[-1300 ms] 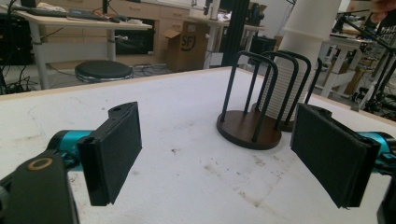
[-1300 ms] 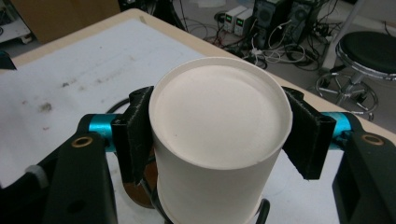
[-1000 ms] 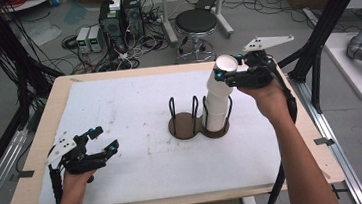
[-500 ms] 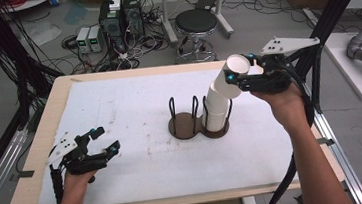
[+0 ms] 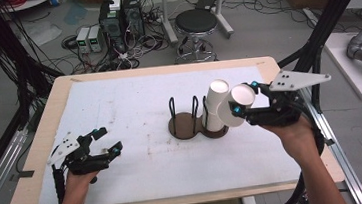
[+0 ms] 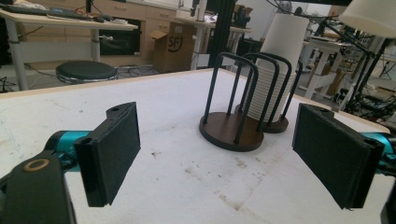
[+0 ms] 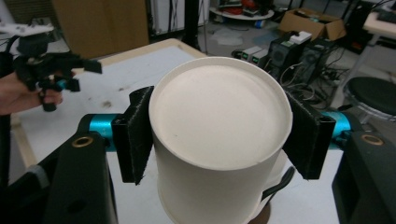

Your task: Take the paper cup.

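A wooden counter (image 5: 37, 141) carries a white sheet (image 5: 134, 111) that covers most of its top and shows faint dark smudges near the middle. On the sheet, right of centre, stands a cup holder (image 5: 186, 124) made of two round dark-brown bases with black wire hoops rising from them; the left base is bare, and the right base holds a stack of white paper cups (image 5: 215, 111) that rises upright above the hoops. In the left gripper view the same stack (image 6: 275, 79) stands behind the hoops. Just to the right of the stack, lifted off it and tilted so its flat bottom faces up toward the high camera, is a single white paper cup (image 5: 237, 106). The right gripper (image 5: 245, 107) holds this cup: its fingers (image 7: 135, 135) press on the cup's opposite sides, the cup's bottom (image 7: 219, 114) toward the gripper's camera. The left gripper (image 5: 105, 147) rests low over the sheet near the counter's front left, well apart from the holder; its fingers (image 6: 112, 149) stand wide apart with nothing between them, having just opened a little further.
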The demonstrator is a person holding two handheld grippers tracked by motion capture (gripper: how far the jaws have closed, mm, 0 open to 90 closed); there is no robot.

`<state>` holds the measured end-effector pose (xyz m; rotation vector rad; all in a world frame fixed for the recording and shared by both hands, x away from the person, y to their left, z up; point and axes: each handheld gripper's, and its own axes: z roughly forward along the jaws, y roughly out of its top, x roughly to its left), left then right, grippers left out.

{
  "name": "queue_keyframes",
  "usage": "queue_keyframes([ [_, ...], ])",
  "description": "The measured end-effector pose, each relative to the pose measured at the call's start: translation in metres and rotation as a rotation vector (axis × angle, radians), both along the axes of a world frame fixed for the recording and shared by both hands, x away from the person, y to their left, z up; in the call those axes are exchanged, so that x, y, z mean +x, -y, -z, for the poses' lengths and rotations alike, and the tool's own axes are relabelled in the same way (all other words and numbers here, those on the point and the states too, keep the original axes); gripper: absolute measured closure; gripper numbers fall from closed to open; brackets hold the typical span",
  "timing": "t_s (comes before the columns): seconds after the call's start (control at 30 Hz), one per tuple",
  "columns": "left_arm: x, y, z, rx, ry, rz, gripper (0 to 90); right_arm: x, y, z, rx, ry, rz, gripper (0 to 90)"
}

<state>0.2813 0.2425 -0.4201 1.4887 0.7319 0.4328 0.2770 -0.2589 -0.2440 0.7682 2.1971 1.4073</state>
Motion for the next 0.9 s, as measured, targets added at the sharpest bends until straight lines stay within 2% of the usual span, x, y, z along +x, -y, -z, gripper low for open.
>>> queue_keyframes([
  [0.07,0.0,0.001,0.0,-0.002,0.0,0.002,15.1,-0.002,-0.001,0.005,-0.002,-0.007,-0.007,33.8],
  [0.1,0.0,0.001,-0.001,0.007,0.003,0.002,15.1,-0.003,-0.002,0.011,-0.005,-0.014,-0.01,33.8],
  [0.13,-0.001,0.002,-0.001,0.004,0.008,0.001,15.1,-0.004,-0.004,0.023,-0.003,-0.027,-0.023,33.8],
  [0.27,-0.001,0.003,-0.001,0.013,0.009,0.015,15.3,-0.002,-0.008,0.043,-0.005,-0.04,-0.045,33.8],
  [0.43,-0.001,0.004,0.0,0.017,0.027,0.034,15.3,0.001,-0.014,0.061,-0.014,-0.066,-0.062,33.8],
  [0.57,-0.002,0.005,0.0,0.03,0.064,0.053,15.3,0.003,-0.02,0.071,-0.023,-0.084,-0.077,33.8],
  [0.7,-0.003,0.007,-0.002,0.011,0.038,0.069,15.3,0.004,-0.025,0.077,-0.034,-0.088,-0.089,33.7],
  [0.9,-0.004,0.013,-0.005,-0.015,0.029,0.087,14.6,0.005,-0.03,0.079,-0.036,-0.093,-0.1,33.7],
])
